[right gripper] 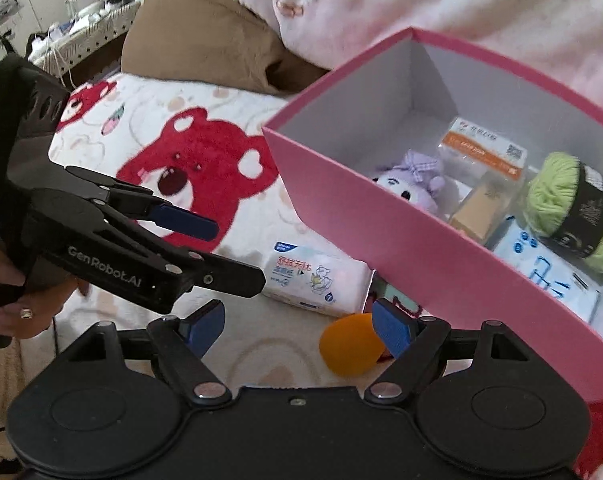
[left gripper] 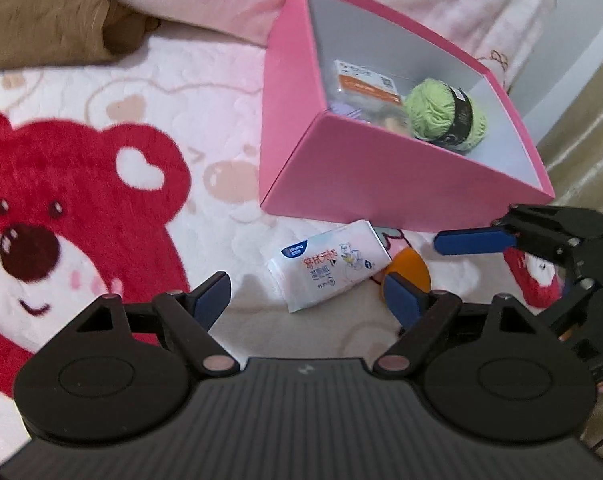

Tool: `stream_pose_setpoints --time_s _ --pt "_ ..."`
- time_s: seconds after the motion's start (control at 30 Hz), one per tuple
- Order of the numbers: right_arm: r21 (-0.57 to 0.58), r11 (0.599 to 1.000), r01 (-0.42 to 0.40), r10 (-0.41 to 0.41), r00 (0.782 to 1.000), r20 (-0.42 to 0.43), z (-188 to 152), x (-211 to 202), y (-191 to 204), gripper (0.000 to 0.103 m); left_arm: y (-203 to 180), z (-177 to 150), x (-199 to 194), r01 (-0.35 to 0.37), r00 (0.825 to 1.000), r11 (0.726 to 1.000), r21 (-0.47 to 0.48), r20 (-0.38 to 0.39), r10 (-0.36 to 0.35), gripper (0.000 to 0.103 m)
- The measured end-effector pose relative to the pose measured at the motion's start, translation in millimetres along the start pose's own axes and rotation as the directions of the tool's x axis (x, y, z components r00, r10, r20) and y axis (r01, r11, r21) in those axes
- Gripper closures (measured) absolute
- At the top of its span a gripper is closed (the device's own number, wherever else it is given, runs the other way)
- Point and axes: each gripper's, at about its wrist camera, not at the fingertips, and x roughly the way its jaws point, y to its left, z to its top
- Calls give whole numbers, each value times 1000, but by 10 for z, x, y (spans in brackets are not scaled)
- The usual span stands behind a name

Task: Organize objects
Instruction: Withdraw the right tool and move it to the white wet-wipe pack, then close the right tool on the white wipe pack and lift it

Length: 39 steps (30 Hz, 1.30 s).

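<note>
While both grippers gape empty, the left gripper reads "GenRobot.AI" beside wipes pack.

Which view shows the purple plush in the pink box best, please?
The right wrist view: it looks over the box wall, so the plush shows its face, ears and bow beside the other contents. In the left wrist view the near wall hides it; only a sliver of purple shows at the rim.

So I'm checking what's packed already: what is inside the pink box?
The pink box holds green yarn, a purple plush, an orange-labelled pack, a tan box and a blue-printed packet. Anything beneath them is hidden.
</note>
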Motion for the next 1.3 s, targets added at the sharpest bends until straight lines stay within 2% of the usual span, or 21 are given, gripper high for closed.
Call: stream_pose_setpoints --time_s 0.13,0.23,0.3,0.37,0.43,0.53,0.7,0.8,0.9,0.97,1.07,1.17,1.3 --pt "-45 999 7 -8 1000 -28 3 207 27 19 70 -78 143 20 1000 999 -42 4 -20 22" --pt "-160 984 75 -83 995 -46 -30 350 111 19 95 -93 234 22 1000 997 -74 21 -21 23" --pt "-192 977 96 -110 992 -61 -42 438 119 19 123 -96 258 50 997 994 -101 56 -45 26" --pt "-181 979 96 -112 990 -81 -42 515 95 19 146 -83 299 62 997 991 -119 45 -57 35" --pt "-174 980 99 -115 990 -83 -41 550 95 18 170 -72 314 51 999 989 -136 11 -50 49" --pt "-160 985 71 -84 994 -72 -34 541 97 18 184 -61 289 94 996 986 -141 16 -93 63" --pt "-143 988 55 -65 996 -61 45 504 119 32 172 -67 264 70 998 988 -135 10 -70 63" --pt "-102 995 20 -24 999 -47 68 461 115 41 234 -65 124 62 998 987 -151 11 -61 63" --pt "-89 996 -28 24 999 -48 68 454 177 47 307 -85 -8 6 1000 987 -159 20 -3 63" --pt "-136 991 -11 4 999 -48 60 472 286 51 361 -90 -26 -9 999 985 -172 34 15 65" --pt "-164 986 26 -35 998 -50 64 523 376 51 438 -83 37 -15 1000 980 -199 17 19 66" --pt "-172 981 84 -96 994 -61 74 607 377 50 444 -118 100 -46 999 984 -172 7 47 66" --pt "-143 987 68 -78 995 -69 93 674 359 45 446 -130 114 -12 1000 982 -186 15 15 66"
